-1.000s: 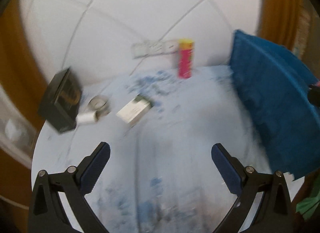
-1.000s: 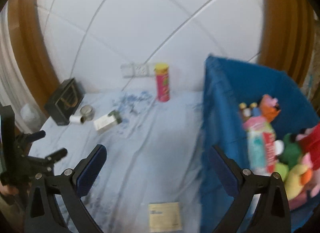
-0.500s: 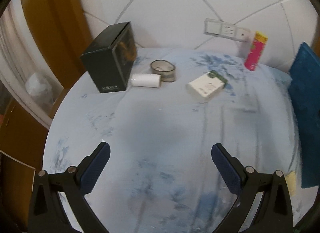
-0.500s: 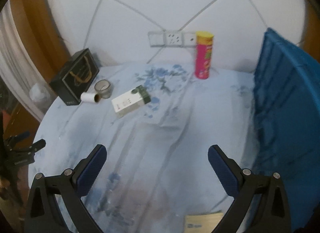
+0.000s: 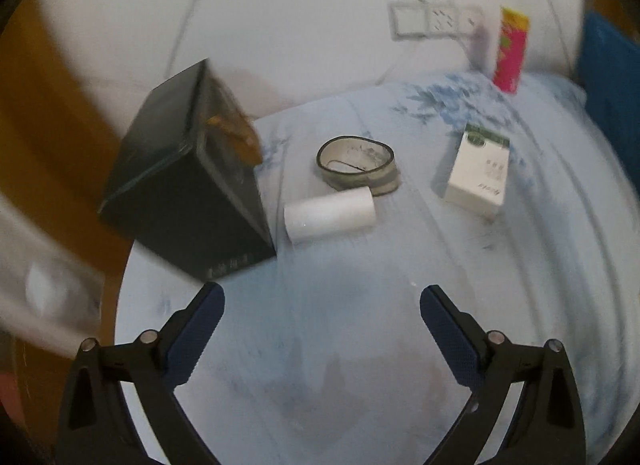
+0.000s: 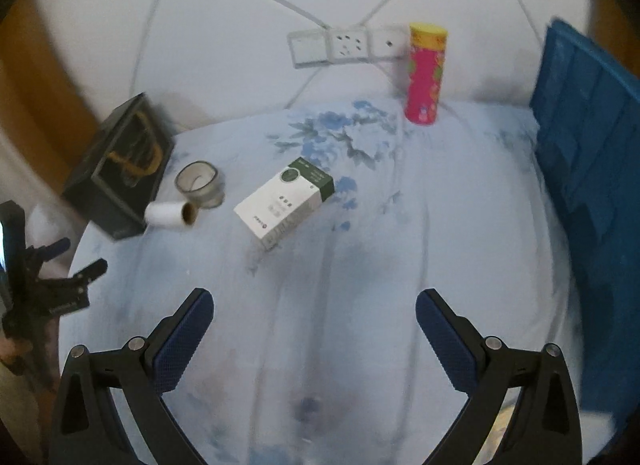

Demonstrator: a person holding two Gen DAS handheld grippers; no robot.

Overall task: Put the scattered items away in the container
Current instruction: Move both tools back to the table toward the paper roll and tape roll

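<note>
On the pale blue floral cloth lie a black box [image 5: 188, 185] [image 6: 120, 169], a white paper roll [image 5: 330, 215] [image 6: 170, 215], a roll of clear tape [image 5: 358, 167] [image 6: 200, 185], a white and green carton [image 5: 478, 171] [image 6: 286, 201] and an upright pink canister with a yellow lid [image 5: 512, 51] [image 6: 426, 73]. The blue fabric bin [image 6: 592, 169] [image 5: 612, 105] stands at the right. My left gripper [image 5: 322, 305] is open and empty, a little short of the paper roll. My right gripper [image 6: 314, 307] is open and empty, short of the carton.
A white tiled wall with a socket strip [image 6: 340, 45] backs the cloth. Wooden panels [image 5: 48, 125] stand at the left. The left gripper's body [image 6: 44, 293] shows at the left edge of the right wrist view.
Both grippers have moved forward over the cloth: the box, paper roll and tape are larger in the left view, the carton in the right. Both stayed open.
</note>
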